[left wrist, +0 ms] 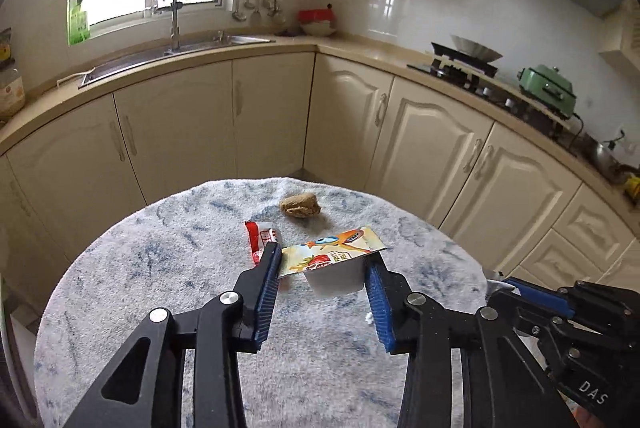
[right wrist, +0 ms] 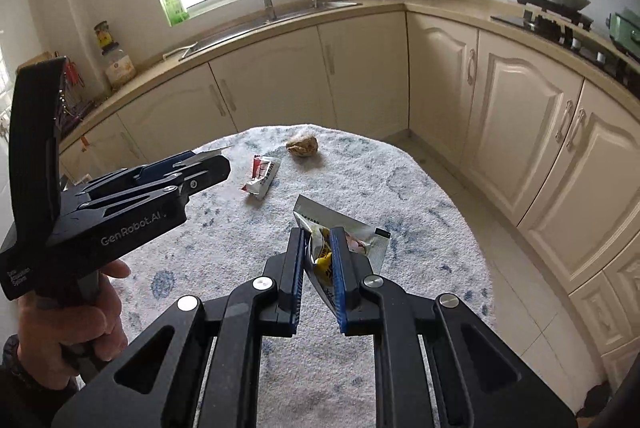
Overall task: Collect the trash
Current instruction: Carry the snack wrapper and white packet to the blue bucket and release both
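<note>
My left gripper (left wrist: 324, 254) is shut on a white plastic cup (left wrist: 336, 280) with a printed foil lid (left wrist: 340, 242), held a little above the round table's blue-flecked cloth (left wrist: 160, 268). Beyond it on the cloth lie a red snack wrapper (left wrist: 260, 234) and a brown crumpled lump (left wrist: 300, 206). In the right wrist view my right gripper (right wrist: 318, 232) is shut on a crumpled silver wrapper (right wrist: 360, 236) with yellow print, over the cloth (right wrist: 400, 188). The left gripper (right wrist: 222, 162) hangs at the left, its cup mostly hidden. The red wrapper (right wrist: 262, 176) and lump (right wrist: 303, 145) lie farther off.
Cream kitchen cabinets (left wrist: 272, 116) curve around behind the table, with a sink (left wrist: 176, 48) under the window and a stove (left wrist: 460, 68) at the right. A person's hand (right wrist: 80, 308) grips the left tool. My right gripper (left wrist: 508, 286) shows at the left view's right edge.
</note>
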`<move>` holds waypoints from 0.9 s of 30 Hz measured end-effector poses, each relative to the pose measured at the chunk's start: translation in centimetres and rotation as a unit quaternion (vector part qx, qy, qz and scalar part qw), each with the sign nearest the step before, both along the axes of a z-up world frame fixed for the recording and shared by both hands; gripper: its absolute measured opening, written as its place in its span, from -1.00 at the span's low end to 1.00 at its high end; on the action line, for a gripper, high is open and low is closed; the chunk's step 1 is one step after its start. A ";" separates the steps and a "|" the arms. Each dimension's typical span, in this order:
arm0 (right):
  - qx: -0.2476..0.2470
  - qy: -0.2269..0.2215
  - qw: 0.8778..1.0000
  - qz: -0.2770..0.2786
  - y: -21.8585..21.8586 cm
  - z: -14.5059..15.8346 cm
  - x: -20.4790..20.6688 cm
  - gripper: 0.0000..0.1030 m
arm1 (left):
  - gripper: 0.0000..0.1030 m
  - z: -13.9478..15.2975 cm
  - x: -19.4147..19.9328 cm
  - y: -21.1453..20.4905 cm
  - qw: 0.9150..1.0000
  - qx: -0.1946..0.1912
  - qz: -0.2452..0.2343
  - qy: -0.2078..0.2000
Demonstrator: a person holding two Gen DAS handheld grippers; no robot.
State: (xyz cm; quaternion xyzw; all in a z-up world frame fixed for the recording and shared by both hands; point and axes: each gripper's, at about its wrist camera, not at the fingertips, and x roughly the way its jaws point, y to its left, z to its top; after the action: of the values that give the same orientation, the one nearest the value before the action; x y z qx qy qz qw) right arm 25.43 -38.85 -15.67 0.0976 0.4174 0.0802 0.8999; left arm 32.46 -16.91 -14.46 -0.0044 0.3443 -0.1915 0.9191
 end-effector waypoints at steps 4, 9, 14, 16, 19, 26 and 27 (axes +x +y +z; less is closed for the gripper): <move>-0.004 -0.023 1.000 -0.006 -0.6 2.6 -2.6 -0.76 | -0.28 2.9 -4.2 0.0 1.000 -0.011 -0.011 -0.026; -0.012 -0.047 0.998 -0.029 -2.7 5.2 -6.3 -0.76 | -0.28 5.3 -9.4 -1.3 0.998 -0.016 -0.044 -0.050; -0.023 -0.056 0.995 -0.075 -6.9 6.4 -10.5 -0.76 | -0.27 5.8 -13.4 -5.3 0.993 -0.023 -0.099 -0.052; -0.027 -0.053 0.994 -0.095 -8.9 6.4 -11.9 -0.76 | -0.27 5.8 -14.6 -8.0 0.991 -0.028 -0.126 -0.045; -0.038 -0.044 0.990 -0.131 -12.0 6.1 -14.4 -0.76 | -0.28 5.2 -16.4 -12.2 0.985 -0.033 -0.166 -0.029; -0.050 0.000 0.976 -0.214 -19.7 3.4 -19.2 -0.76 | -0.27 2.6 -18.3 -21.8 0.969 -0.025 -0.246 0.021; -0.048 0.007 0.974 -0.222 -20.7 2.9 -19.6 -0.76 | -0.27 1.8 -18.6 -23.3 0.966 -0.021 -0.256 0.033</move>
State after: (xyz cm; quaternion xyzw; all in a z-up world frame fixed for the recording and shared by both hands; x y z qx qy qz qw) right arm 5.79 -59.54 -12.81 0.1455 0.3947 -0.1422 0.8960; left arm 13.91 -40.17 -12.65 0.0582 0.3602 -0.4274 0.8271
